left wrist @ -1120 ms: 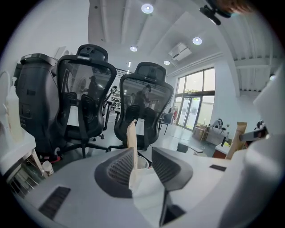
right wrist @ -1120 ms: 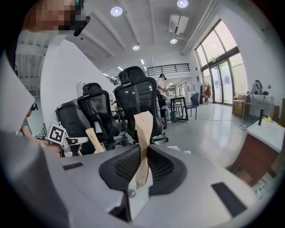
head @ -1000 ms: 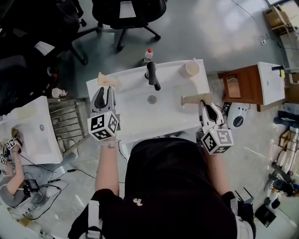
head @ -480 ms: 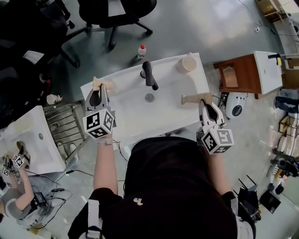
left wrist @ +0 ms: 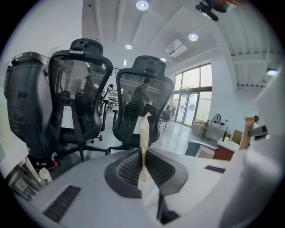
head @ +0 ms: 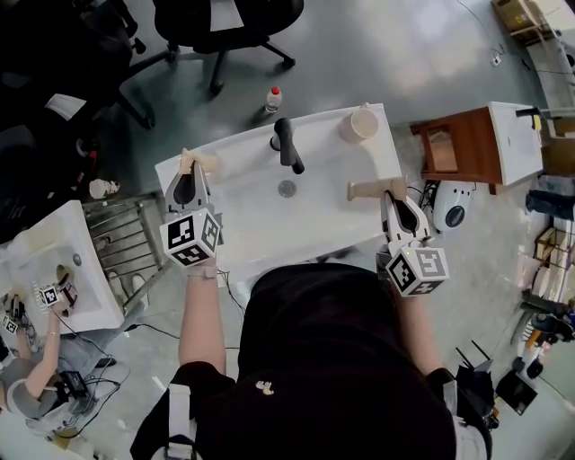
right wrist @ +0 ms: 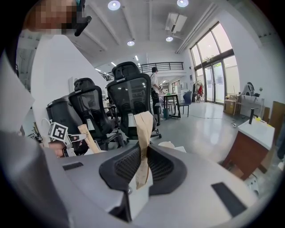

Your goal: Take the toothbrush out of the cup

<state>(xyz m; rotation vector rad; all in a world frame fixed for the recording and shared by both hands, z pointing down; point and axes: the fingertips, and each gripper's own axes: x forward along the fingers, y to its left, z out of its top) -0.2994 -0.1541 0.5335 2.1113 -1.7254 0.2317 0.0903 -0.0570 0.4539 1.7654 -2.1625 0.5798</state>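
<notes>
A beige cup [head: 362, 123] stands at the far right corner of the white washbasin [head: 332, 216]; in the right gripper view the cup [right wrist: 170, 145] peeks out just behind the jaws. I cannot make out a toothbrush in it. My left gripper [head: 199, 163] hovers at the basin's left edge, far from the cup. Its jaws are closing, and in the left gripper view the tan tips of this gripper [left wrist: 144, 129] meet with nothing between them. My right gripper [head: 368, 190] hangs over the basin's right side, below the cup; its tan pads [right wrist: 143, 129] are together, empty.
A black faucet [head: 287, 144] rises at the basin's back, with the drain [head: 287, 189] in front of it. A small bottle [head: 272, 97] and office chairs [head: 225, 27] stand on the floor beyond. A brown cabinet [head: 449, 148] is at the right, a second basin [head: 54, 269] at the left.
The left gripper's tan tips have come together from a wide spread. The right gripper has kept still. The head view has shifted slightly.
</notes>
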